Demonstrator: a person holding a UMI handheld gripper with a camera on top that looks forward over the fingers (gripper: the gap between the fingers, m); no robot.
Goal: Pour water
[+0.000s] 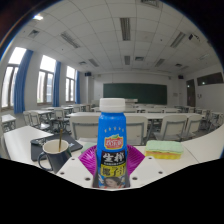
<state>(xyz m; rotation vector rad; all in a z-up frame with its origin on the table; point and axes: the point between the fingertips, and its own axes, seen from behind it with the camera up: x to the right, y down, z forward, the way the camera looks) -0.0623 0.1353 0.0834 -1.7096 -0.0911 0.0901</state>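
Bottle right at my gripper point(113, 180), in a classroom of desks.

I see the white bottle point(113, 140) with its blue cap upright directly ahead, its purple-labelled lower body sinking out of sight at the dark lower border, so I can't make out its base. The fingers themselves are swallowed in that dark area; I cannot tell whether they are spread or pinching the bottle. Just beside the bottle sits a dark mug point(55, 153) on a dark tray point(40, 146), its inside hard to read. On the other side lies what looks like a yellow-green sponge point(164, 150) on the white table point(205, 148).
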